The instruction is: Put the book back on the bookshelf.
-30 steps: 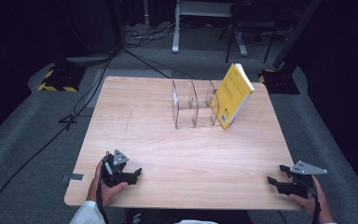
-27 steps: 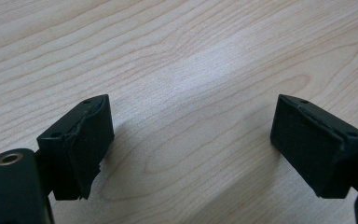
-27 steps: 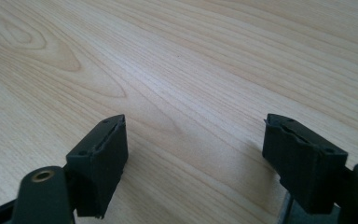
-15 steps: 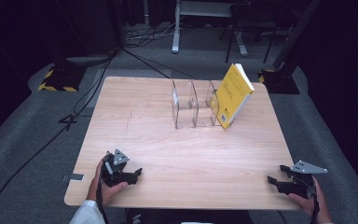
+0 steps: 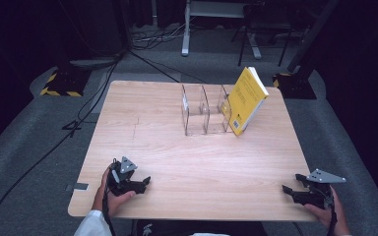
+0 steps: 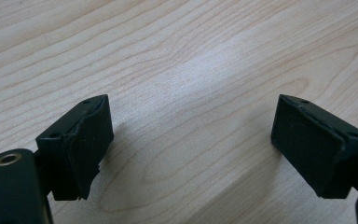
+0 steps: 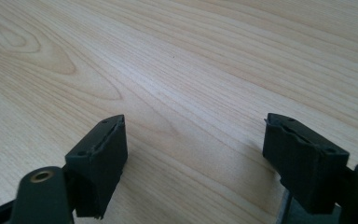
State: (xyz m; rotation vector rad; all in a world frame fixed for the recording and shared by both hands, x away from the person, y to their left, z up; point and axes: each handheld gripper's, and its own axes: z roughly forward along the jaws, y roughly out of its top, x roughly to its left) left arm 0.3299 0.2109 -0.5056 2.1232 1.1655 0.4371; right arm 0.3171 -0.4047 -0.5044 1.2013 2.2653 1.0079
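Nothing has shifted since the earlier frames: your left gripper [image 5: 145, 183] and right gripper [image 5: 289, 190] both sit where they were, low by the near edge of the wooden table [image 5: 177, 147], each with jaws spread wide and nothing between them. Your yellow book [image 5: 246, 98] leans tilted against the right end of the clear divider rack [image 5: 204, 114], well apart from both grippers. Between you and that rack lies bare wood; the book's top corner reaches toward the table's far right edge.

Each hand carries a black two-jaw left gripper [image 5: 145, 182] or right gripper [image 5: 285, 189] topped by a grey three-cornered plate. Thick square black pads [image 6: 86, 140] face the jaws. A white sleeve [image 5: 91, 223] covers the left forearm.
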